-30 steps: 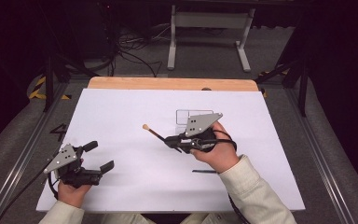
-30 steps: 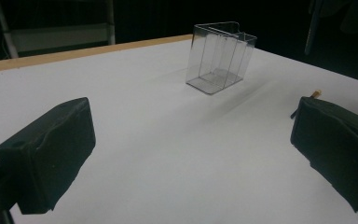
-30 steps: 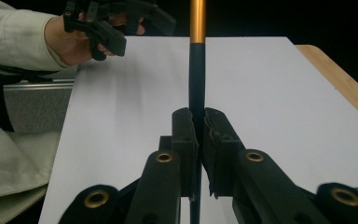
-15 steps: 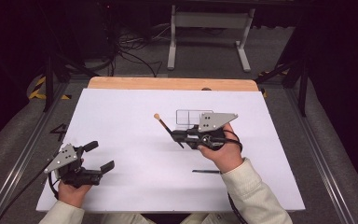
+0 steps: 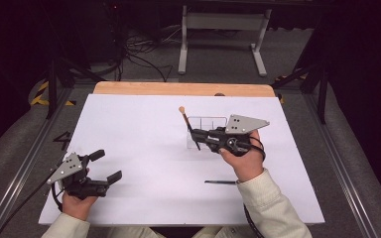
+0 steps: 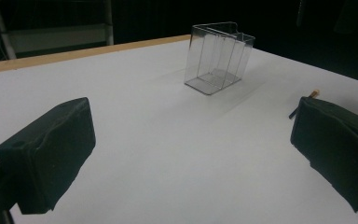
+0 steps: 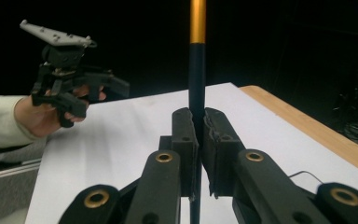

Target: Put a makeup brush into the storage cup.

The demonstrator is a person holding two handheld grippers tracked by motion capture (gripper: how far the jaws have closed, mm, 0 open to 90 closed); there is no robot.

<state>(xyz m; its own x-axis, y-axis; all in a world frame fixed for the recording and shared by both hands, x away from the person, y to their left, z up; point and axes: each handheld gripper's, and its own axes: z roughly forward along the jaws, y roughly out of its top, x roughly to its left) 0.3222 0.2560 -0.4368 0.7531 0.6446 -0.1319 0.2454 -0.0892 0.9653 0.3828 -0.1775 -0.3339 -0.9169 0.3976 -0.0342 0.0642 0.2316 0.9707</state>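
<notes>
High view showed the right gripper clamped on a brush, probably bound for the organiser; left gripper sat spread apart.

Counts: two black two-jaw grippers, the left gripper and the right gripper. One clear plastic box with inner dividers. One thin black brush with a gold band and tan tip. One short dark stick lying flat. One white sheet covering the table. One light wooden tabletop edge.
</notes>
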